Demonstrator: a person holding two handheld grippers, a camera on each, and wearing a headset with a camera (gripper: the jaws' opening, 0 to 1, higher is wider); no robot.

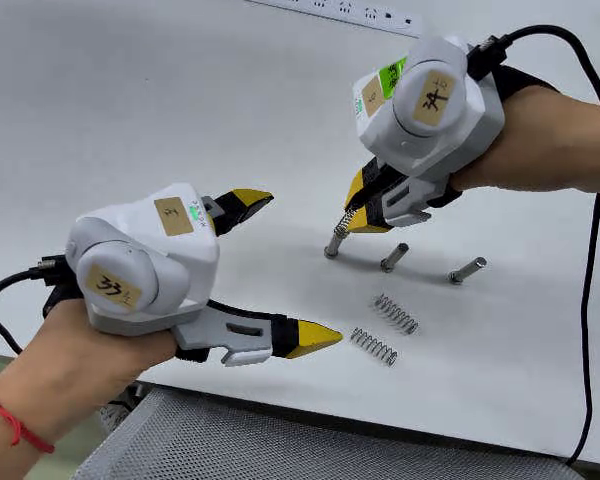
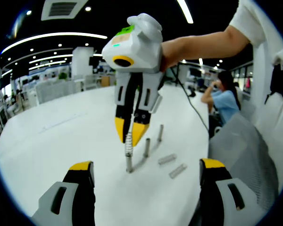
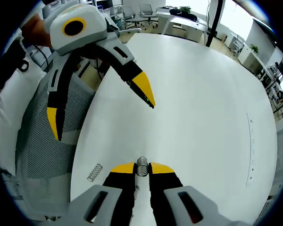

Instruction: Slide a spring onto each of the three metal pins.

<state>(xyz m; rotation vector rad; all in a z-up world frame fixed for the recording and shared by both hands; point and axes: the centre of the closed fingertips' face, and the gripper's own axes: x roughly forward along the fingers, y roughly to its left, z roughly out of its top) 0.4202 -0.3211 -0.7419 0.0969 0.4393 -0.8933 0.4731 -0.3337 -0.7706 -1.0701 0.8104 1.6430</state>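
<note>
At the left of the head view, the left gripper [image 1: 300,268] hangs over the bench [image 1: 160,90] with its jaws spread wide. Nothing lies between its yellow tips, and they touch nothing. Its own view shows the same wide gap [image 2: 146,165].

To the right of it, and well apart, the right gripper [image 1: 350,225] points down with its jaws closed on a held spring [image 1: 345,222]. In the right gripper view the coil [image 3: 142,165] sits pinched between the two yellow tips [image 3: 142,168]. Directly below those tips stands the first pin [image 1: 333,243]. Seen from the left gripper, the held spring [image 2: 129,143] hangs from the right gripper [image 2: 131,134] and its lower end meets the top of this pin [image 2: 129,162]; whether it has passed over the pin cannot be told.

Right of the gripper tips stand the second pin [image 1: 394,257] and the third pin [image 1: 468,269], both bare. Below these, toward the bench edge, lie the first loose spring [image 1: 395,313] and the second loose spring [image 1: 374,346], flat and apart from both grippers.
</note>
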